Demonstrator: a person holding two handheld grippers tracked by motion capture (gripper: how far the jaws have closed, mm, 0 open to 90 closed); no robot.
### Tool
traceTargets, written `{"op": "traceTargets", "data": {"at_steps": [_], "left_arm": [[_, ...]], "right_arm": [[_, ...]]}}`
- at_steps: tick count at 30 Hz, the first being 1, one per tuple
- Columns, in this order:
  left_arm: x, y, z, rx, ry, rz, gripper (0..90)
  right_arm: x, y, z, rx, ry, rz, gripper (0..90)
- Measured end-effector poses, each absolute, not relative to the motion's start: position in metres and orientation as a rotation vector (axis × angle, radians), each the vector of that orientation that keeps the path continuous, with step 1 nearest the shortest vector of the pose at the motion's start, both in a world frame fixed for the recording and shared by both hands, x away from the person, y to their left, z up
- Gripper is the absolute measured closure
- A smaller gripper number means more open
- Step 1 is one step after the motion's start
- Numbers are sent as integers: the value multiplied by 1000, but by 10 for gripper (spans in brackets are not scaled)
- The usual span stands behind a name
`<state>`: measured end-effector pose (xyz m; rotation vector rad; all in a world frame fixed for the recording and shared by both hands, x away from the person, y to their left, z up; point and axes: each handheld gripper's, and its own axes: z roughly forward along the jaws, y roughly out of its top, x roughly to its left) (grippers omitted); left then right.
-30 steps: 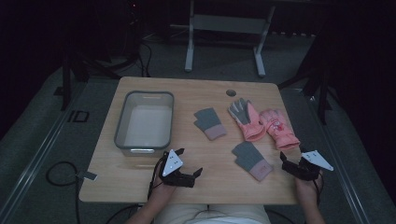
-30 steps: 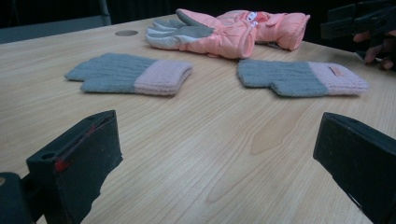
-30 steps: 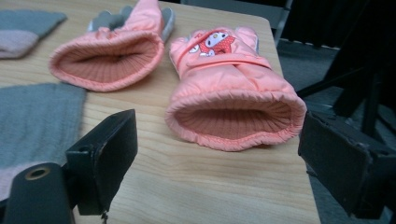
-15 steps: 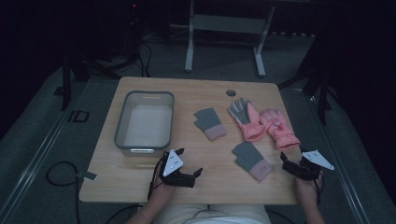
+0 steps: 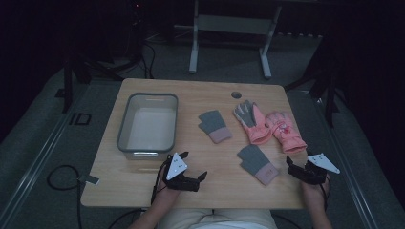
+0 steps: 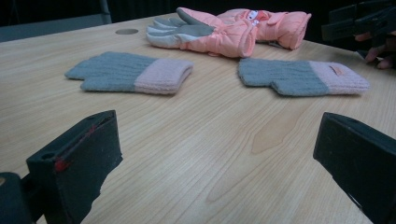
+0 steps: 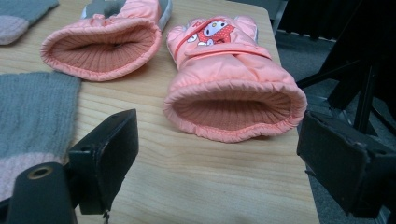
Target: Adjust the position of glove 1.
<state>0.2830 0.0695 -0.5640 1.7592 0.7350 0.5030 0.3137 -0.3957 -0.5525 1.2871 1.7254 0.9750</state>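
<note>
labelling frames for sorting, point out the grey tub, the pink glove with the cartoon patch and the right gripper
grey tub (image 5: 125, 129), high view, on its left rim
pink glove with the cartoon patch (image 7: 229, 70), right gripper view, on its padded back
right gripper (image 5: 293, 168), high view, between its open fingers

A light wooden worktop (image 5: 143, 183) fills the middle of the high view. A grey plastic tub (image 5: 147, 125) sits at its left. Two grey knit gloves with pink cuffs lie apart, one at centre (image 5: 215, 126) and one lower right (image 5: 257, 163). Two salmon-pink padded gloves (image 5: 268, 126) lie side by side, touching, at right. A small round hole cover (image 5: 236, 94) sits near the far edge
</note>
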Motion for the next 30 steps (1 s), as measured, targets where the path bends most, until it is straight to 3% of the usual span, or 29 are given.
{"op": "traceTargets", "data": {"at_steps": [8,30], "left_arm": [[283,69,-564,1760,732,505,4],[283,70,-564,1756,732,501,4]], "right_arm": [[313,-392,-544,1271,1736,969,126],[330,-371,-475,1235,1735,1073,119]]}}
